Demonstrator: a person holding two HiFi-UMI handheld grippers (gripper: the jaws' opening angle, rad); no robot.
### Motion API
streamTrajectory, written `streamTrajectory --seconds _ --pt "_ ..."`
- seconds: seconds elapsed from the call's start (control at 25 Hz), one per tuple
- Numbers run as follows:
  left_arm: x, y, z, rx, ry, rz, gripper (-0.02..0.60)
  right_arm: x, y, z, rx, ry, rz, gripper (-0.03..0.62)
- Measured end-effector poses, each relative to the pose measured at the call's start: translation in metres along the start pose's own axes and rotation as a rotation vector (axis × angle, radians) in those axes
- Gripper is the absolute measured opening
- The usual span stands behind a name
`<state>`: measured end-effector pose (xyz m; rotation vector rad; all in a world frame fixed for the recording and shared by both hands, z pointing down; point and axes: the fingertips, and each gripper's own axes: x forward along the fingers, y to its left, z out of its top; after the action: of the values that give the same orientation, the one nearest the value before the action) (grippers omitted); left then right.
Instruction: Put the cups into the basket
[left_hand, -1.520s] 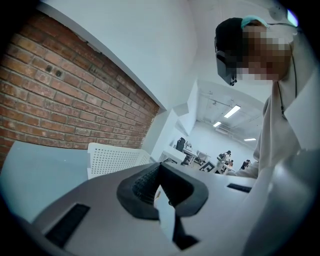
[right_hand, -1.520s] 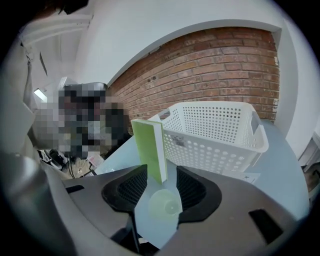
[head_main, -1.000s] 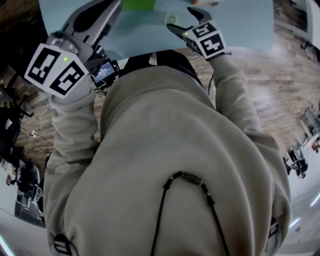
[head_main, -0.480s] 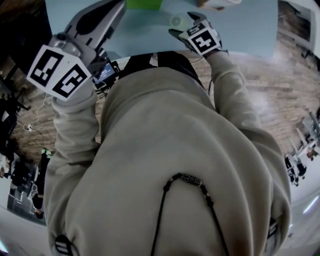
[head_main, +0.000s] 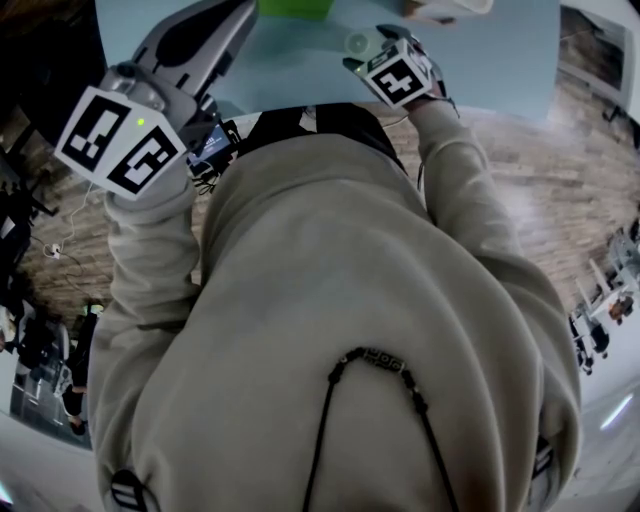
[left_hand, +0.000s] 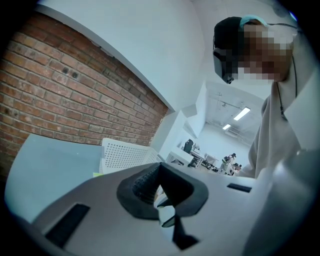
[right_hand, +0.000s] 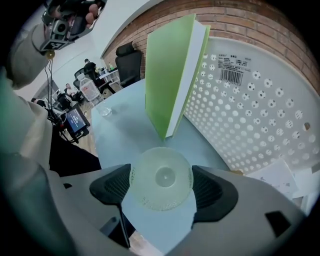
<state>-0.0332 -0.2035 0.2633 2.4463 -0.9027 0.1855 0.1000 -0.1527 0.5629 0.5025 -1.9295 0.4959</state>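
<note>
A translucent pale-green cup (right_hand: 161, 179) shows its round base between the pads of my right gripper (right_hand: 161, 189), which is shut on it with both pads touching its sides. In the head view this cup (head_main: 357, 43) lies just left of the right gripper (head_main: 372, 48), over the light-blue table (head_main: 300, 60). The white perforated basket (right_hand: 260, 110) stands close on the right, side-on, and its corner (head_main: 445, 8) shows at the head view's top edge. My left gripper (head_main: 228, 18) is raised at the upper left, shut and empty (left_hand: 160, 172). The basket (left_hand: 125, 155) also appears beyond it.
A green book (right_hand: 170, 75) stands upright against the basket, just behind the cup. A water bottle (right_hand: 90, 90) and a small clear thing (right_hand: 104, 111) sit farther along the table. A small screen device (head_main: 208, 145) hangs at the table's near edge. Papers (right_hand: 280, 175) lie by the basket.
My right gripper has swung in toward the cup and rotated, so its marker cube now faces differently and the jaws sit around the cup. The left gripper has barely moved.
</note>
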Motion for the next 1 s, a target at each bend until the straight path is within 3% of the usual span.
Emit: streamTrajectory --seconds 0.44,1.0 --pt "0.002 -0.002 0.003 0.004 -0.004 -0.015 -0.005 -0.003 0.005 0.001 0.001 0.012 0.014 0.388" --pt "0.014 0.004 0.006 0.048 -0.026 -0.069 -0.005 -0.048 -0.013 0.032 -0.042 -0.045 -0.041 0.388"
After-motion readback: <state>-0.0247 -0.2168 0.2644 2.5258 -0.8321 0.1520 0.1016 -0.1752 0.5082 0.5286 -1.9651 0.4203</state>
